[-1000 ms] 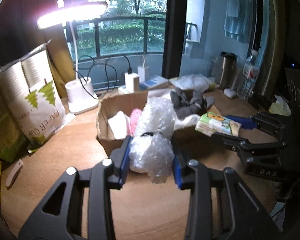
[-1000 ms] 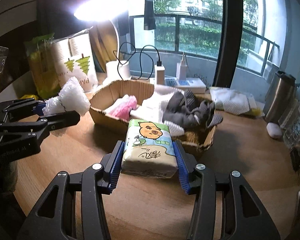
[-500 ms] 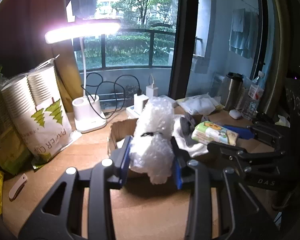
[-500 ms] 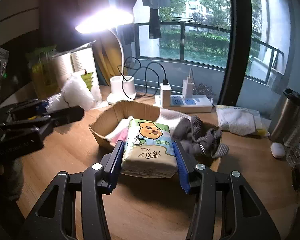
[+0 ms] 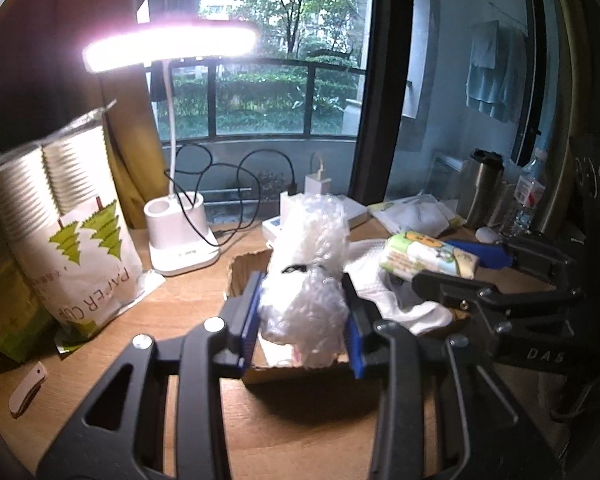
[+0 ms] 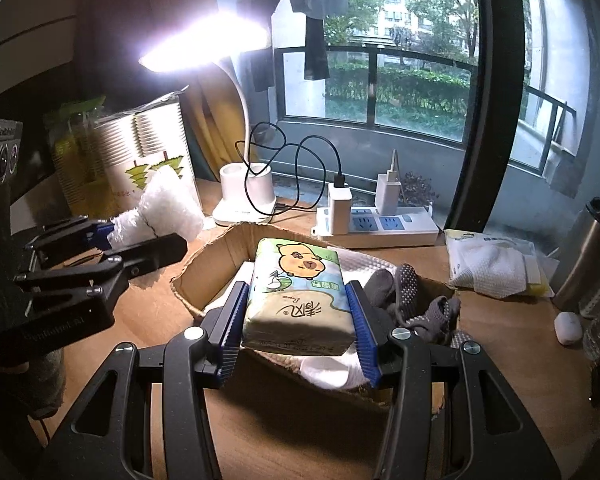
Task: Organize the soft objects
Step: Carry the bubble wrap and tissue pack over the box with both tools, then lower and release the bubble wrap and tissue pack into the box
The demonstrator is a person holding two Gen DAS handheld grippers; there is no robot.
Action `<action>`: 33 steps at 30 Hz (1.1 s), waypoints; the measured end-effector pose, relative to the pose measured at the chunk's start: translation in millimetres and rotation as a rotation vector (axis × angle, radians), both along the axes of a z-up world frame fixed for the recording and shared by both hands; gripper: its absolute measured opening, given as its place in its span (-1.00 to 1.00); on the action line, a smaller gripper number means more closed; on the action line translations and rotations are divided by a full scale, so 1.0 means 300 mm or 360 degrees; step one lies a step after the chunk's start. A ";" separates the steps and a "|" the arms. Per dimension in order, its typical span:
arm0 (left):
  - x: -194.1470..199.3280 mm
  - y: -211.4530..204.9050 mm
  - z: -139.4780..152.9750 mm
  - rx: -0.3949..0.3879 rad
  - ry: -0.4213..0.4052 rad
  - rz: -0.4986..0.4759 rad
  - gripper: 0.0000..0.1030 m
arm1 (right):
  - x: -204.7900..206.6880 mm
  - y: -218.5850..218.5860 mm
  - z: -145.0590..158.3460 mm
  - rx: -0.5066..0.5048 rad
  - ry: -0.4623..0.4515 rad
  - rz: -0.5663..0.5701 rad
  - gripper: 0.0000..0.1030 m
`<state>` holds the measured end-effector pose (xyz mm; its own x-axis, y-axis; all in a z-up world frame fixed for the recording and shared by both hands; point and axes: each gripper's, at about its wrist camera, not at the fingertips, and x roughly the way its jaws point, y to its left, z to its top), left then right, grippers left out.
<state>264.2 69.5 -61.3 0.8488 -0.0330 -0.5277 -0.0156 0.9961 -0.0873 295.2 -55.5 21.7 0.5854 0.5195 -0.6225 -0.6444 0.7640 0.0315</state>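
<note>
Desk: wooden.
Cardboard box: mid-desk, holding grey socks and white cloth.
Right gripper: clamped on tissue pack, above the box.
Left gripper: clamped on bubble wrap, over the box's left end.
Risk: simultaneous release; springy wrap may roll over the low edge.
</note>
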 end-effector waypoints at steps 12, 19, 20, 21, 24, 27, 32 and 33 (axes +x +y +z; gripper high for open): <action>0.082 0.025 -0.086 -0.0090 0.0104 -0.0020 -0.29 | 0.089 0.046 -0.067 -0.0020 0.0075 0.0008 0.00; 0.134 0.038 -0.144 -0.0110 0.0193 -0.0044 -0.29 | 0.137 0.093 -0.124 -0.0062 0.0134 0.0013 -0.01; 0.138 0.036 -0.151 -0.0104 0.0202 -0.0046 -0.29 | 0.144 0.101 -0.135 -0.0071 0.0145 0.0012 -0.01; 0.145 0.033 -0.160 -0.0099 0.0216 -0.0052 -0.28 | 0.150 0.107 -0.144 -0.0080 0.0155 0.0010 -0.01; 0.159 0.027 -0.183 -0.0096 0.0248 -0.0060 -0.26 | 0.167 0.124 -0.171 -0.0107 0.0190 0.0006 -0.01; 0.173 0.028 -0.208 -0.0094 0.0290 -0.0052 -0.26 | 0.181 0.135 -0.197 -0.0135 0.0220 -0.0005 -0.01; 0.183 0.028 -0.224 -0.0105 0.0318 -0.0058 -0.21 | 0.205 0.146 -0.225 -0.0171 0.0278 -0.0040 -0.01; 0.184 0.027 -0.223 -0.0103 0.0319 -0.0058 -0.16 | 0.209 0.147 -0.230 -0.0183 0.0285 -0.0050 -0.01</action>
